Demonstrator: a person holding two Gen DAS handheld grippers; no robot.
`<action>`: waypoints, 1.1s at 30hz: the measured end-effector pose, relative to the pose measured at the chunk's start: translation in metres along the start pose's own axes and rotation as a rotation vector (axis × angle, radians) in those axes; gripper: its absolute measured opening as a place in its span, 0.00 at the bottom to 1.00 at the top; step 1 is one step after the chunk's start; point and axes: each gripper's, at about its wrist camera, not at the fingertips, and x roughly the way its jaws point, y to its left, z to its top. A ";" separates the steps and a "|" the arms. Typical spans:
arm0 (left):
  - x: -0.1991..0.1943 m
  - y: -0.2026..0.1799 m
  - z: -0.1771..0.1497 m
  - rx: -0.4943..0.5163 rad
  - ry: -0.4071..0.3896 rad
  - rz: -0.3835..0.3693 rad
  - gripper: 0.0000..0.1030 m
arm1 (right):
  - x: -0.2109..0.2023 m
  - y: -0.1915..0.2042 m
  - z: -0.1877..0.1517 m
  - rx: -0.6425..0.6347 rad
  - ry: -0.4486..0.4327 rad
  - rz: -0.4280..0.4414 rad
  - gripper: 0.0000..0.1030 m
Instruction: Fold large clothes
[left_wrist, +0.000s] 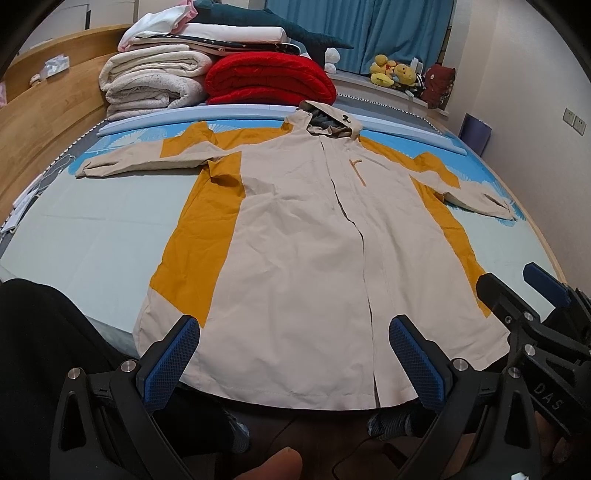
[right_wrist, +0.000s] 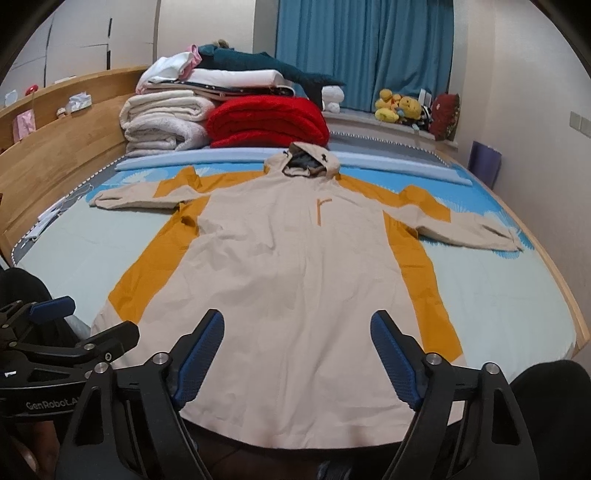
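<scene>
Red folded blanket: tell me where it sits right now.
The red folded blanket lies at the far end of the bed in both views, just beyond the beige-and-mustard hooded coat, right of the cream folded blankets.

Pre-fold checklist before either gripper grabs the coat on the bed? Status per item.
1. Coat spread flat, front up: ok, only light wrinkles.
2. Both sleeves out to the sides: ok, left sleeve and right sleeve lie extended.
3. Hood clear of the red blanket: ok, apart.
4. Left gripper free: ok, jaws open, nothing between the pads, over the hem.
5. Right gripper free: ok, jaws open, empty, above the hem.
6. Front fully fastened: cannot tell; a slit shows at the bottom of the front closure.
7. Bed bare beside the coat for folding: ok.
</scene>
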 end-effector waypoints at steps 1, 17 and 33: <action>0.000 0.000 0.000 -0.001 0.000 -0.001 0.99 | 0.000 0.000 0.000 -0.001 -0.002 0.001 0.76; -0.001 0.000 0.000 0.000 0.000 -0.001 0.99 | 0.000 0.002 0.005 0.004 -0.001 0.007 0.71; -0.050 0.029 0.080 -0.036 -0.120 -0.024 0.68 | -0.055 -0.046 0.098 0.084 -0.223 0.006 0.69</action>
